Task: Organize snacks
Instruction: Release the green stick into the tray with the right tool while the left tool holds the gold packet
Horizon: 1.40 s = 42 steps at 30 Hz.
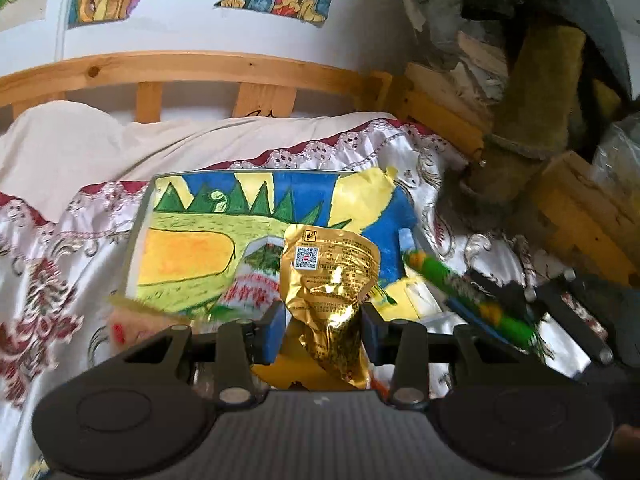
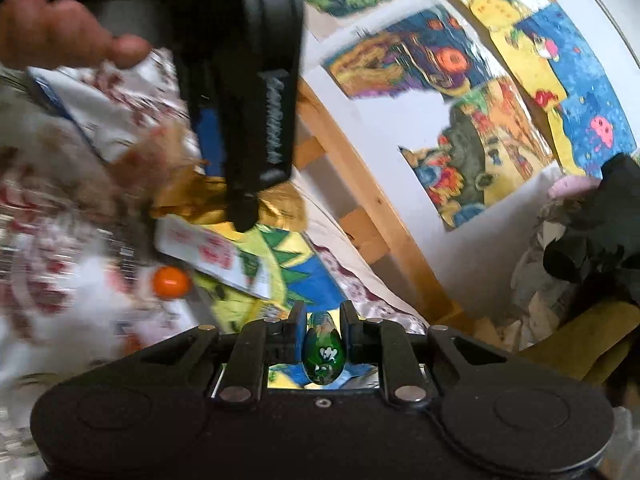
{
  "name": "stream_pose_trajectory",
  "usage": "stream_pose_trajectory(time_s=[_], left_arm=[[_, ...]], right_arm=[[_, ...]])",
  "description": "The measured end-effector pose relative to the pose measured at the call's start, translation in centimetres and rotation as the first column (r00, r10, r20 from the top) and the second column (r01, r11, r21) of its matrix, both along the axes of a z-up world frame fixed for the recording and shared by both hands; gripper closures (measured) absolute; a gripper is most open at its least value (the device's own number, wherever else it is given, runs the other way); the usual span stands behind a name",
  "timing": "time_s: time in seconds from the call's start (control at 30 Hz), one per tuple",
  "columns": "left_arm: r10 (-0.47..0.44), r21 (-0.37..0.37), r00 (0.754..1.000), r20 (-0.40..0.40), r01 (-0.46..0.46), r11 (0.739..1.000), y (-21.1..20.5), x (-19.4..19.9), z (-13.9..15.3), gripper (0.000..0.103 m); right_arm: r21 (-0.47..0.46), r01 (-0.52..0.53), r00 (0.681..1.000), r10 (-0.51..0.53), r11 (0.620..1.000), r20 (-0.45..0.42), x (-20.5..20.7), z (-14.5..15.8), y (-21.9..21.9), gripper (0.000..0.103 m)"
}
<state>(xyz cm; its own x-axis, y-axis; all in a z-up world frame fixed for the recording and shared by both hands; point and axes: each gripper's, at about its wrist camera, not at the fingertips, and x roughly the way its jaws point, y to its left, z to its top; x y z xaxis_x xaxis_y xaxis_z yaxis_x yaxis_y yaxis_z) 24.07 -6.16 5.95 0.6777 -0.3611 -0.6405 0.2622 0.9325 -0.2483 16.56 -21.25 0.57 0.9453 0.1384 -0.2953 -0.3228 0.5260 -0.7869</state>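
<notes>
My left gripper [image 1: 324, 320] is shut on a crumpled gold foil snack packet [image 1: 332, 280], which stands up between the blue pads. It hangs above a tray lined with a colourful painted picture [image 1: 240, 216]. A red-and-white snack packet [image 1: 256, 288] lies on the tray just left of the gold one. My right gripper [image 2: 323, 316] is shut on a long green snack stick [image 2: 324, 352]. In the left wrist view the green snack stick [image 1: 472, 296] slants over the tray's right edge. In the right wrist view the gold foil packet [image 2: 280, 204] shows under the other gripper.
The tray rests on a white bedspread with red flower embroidery [image 1: 48, 280]. A wooden bed rail [image 1: 200, 68] and a wall with paintings stand behind. Clutter piles up at the right [image 1: 540, 100]. A small orange ball [image 2: 171, 282] lies beside a white-and-red packet [image 2: 208, 252]. A hand [image 2: 60, 36] holds the other gripper.
</notes>
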Motion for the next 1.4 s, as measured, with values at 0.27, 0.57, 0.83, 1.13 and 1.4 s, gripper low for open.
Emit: stream_pose_trajectory(time_s=[0.27, 0.57, 0.83, 1.13, 1.4], left_arm=[[0.006, -0.008, 0.999, -0.044, -0.006, 1.000, -1.0, 6.7, -3.2, 0.059], [0.022, 0.024, 0.998, -0.054, -0.021, 0.999, -2.1, 10.7, -5.9, 0.059], [0.022, 0.065, 0.999, -0.044, -0.019, 0.998, -3.4, 10.8, -6.5, 0.057], [0.054, 0.028, 0.998, -0.038, -0.053, 0.998, -2.9, 9.8, -5.3, 0.045], [0.105, -0.010, 0.992, 0.072, -0.104, 0.995, -1.3, 6.4, -2.1, 0.021]], right_arm=[[0.053, 0.114, 0.993, -0.114, 0.992, -0.014, 8.1, -2.5, -0.8, 0.085], [0.133, 0.192, 0.981, -0.185, 0.972, -0.066, 11.6, -4.6, -1.6, 0.085], [0.193, 0.230, 0.972, -0.219, 0.954, -0.081, 11.4, -4.9, -1.9, 0.083], [0.309, 0.275, 0.961, -0.250, 0.910, -0.120, 10.7, -3.4, -2.7, 0.061], [0.472, 0.280, 0.960, -0.258, 0.836, -0.113, 7.7, 0.5, -3.9, 0.029]])
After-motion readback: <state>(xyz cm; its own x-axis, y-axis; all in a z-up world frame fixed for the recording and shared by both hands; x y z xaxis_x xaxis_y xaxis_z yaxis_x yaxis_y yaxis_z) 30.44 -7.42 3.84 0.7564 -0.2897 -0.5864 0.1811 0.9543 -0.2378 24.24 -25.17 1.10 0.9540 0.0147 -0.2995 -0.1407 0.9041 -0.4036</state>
